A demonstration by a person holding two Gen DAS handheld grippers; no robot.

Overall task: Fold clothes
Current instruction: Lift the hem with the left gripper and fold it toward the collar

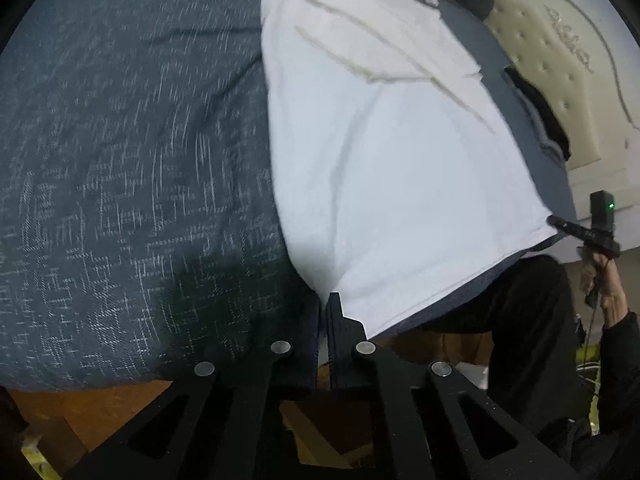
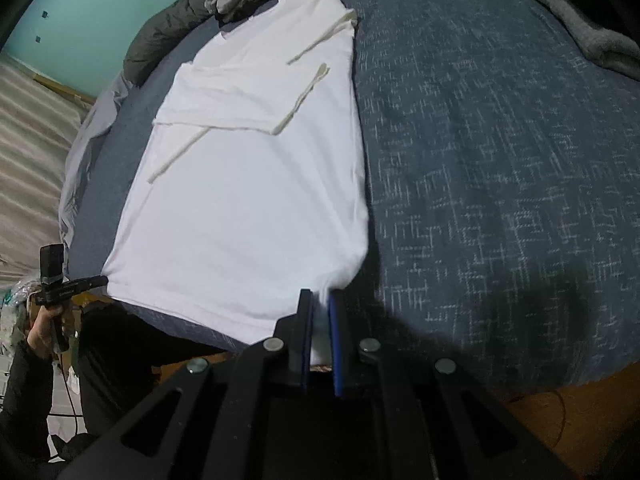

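Shirt: we see a white shirt [image 1: 384, 160] spread flat on a bed [image 1: 120, 180] with a dark blue speckled cover, its sleeves folded in over the body, its hem at the bed's near edge.
Left gripper: our left gripper [image 1: 323, 320] sits at one hem corner, its jaws pressed nearly together on the white cloth that runs down between them.
Right gripper: our right gripper [image 2: 319, 320] sits at the opposite hem corner, its jaws pinching a fold of the same shirt, white fabric showing between the blue pads.
Far end: we see a heap of dark and grey clothes [image 2: 192, 12] just past the collar.
Right edge: a grey blanket [image 2: 580, 28] lies on the bed, well apart from the shirt.
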